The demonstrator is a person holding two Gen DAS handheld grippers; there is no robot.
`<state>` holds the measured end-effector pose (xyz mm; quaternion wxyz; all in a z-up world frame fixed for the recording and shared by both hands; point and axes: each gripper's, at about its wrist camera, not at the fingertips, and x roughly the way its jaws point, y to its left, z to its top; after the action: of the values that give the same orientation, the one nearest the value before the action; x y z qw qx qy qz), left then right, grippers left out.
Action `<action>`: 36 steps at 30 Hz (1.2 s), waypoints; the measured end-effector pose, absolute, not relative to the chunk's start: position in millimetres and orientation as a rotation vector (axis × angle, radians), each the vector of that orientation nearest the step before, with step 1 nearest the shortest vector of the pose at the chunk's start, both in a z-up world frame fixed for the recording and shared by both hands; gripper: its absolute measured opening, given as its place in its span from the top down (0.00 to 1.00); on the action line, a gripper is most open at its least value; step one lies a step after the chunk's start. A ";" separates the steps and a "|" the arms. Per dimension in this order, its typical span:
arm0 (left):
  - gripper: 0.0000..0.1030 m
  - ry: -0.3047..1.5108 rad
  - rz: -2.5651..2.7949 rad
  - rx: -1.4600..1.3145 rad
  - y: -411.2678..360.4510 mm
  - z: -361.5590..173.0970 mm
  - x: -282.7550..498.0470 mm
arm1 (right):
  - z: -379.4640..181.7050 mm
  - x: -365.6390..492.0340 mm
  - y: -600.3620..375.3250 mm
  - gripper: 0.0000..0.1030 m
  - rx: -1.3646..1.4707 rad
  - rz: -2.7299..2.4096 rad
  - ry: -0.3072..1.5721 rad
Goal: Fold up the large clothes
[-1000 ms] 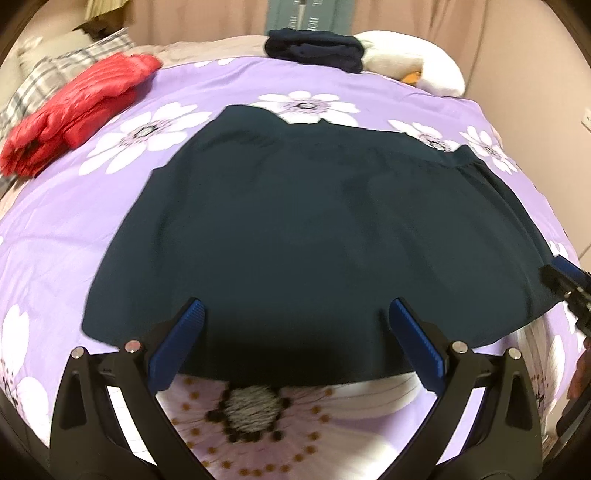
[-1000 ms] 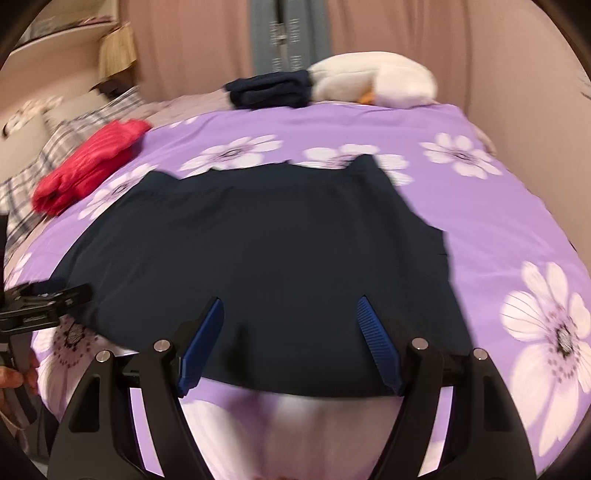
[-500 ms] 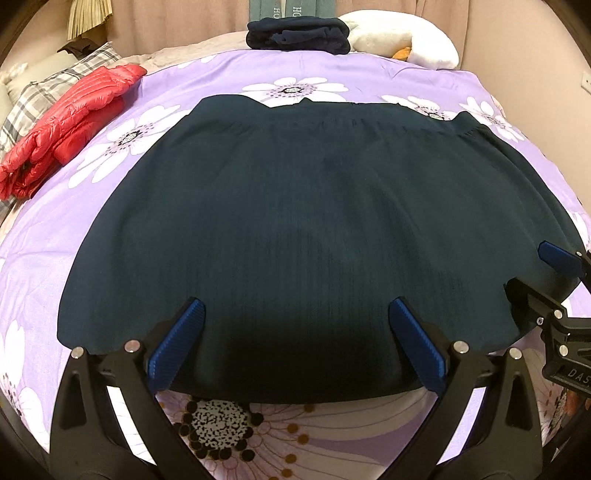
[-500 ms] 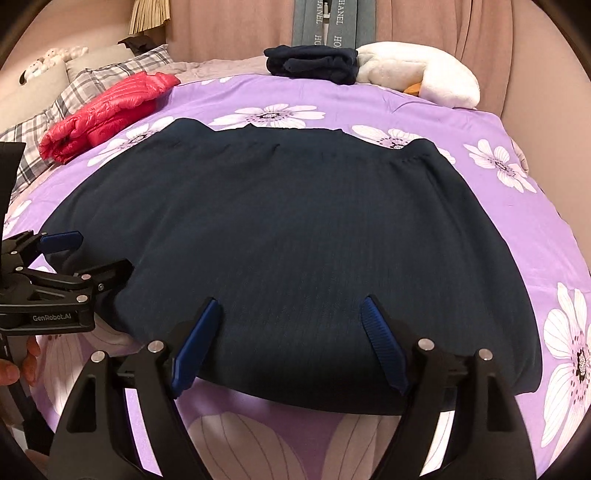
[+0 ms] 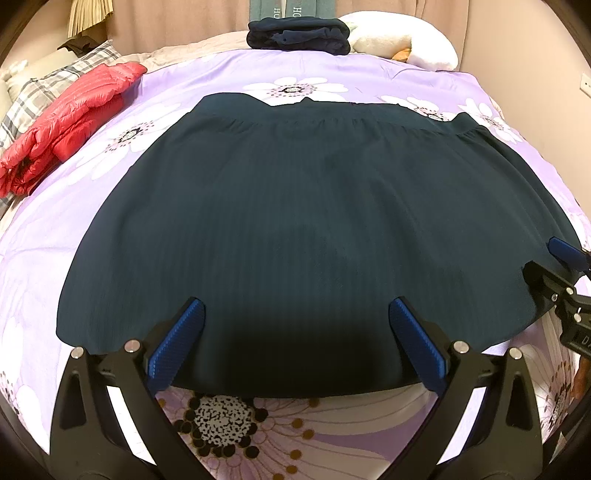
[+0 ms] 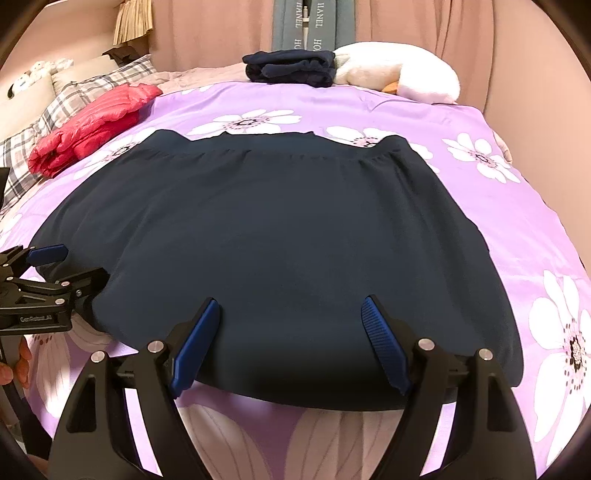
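Dark knit cloth lay spread flat across the purple flowered bedcover [image 5: 369, 77]: the skirt [image 5: 303, 221], its gathered waistband at the far side and its wide hem toward me. My left gripper [image 5: 295, 339] hung over the near hem with its blue pads wide apart and nothing between them; my right gripper [image 6: 291, 339] stood likewise spread and empty over the same hem, further along. Each tool showed at the edge of the other's view, so the two sat near the opposite ends of that hem. To do the fold well, I judged that I had to bring both sets of pads down onto the hem itself, pinch both layers and not the bedcover beneath, then lift evenly toward the waistband. A red jacket [image 5: 70, 122] and a folded dark pile [image 5: 299, 35] lay well clear.
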<state>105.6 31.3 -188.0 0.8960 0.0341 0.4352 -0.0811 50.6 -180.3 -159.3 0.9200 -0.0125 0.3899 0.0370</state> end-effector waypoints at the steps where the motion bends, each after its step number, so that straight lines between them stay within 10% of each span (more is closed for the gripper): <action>1: 0.02 0.902 -0.168 0.069 31.9 -188.3 105.4 | -159.4 50.1 -182.5 0.22 -0.019 0.077 0.801; 36: 0.02 0.938 -0.076 0.025 61.2 -190.0 96.7 | -158.8 27.6 -239.8 0.22 0.074 -0.065 0.788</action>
<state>96.7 61.2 -190.0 0.8912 0.0119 0.4520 -0.0366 27.6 -239.8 -158.8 0.9222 0.0359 0.3838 -0.0317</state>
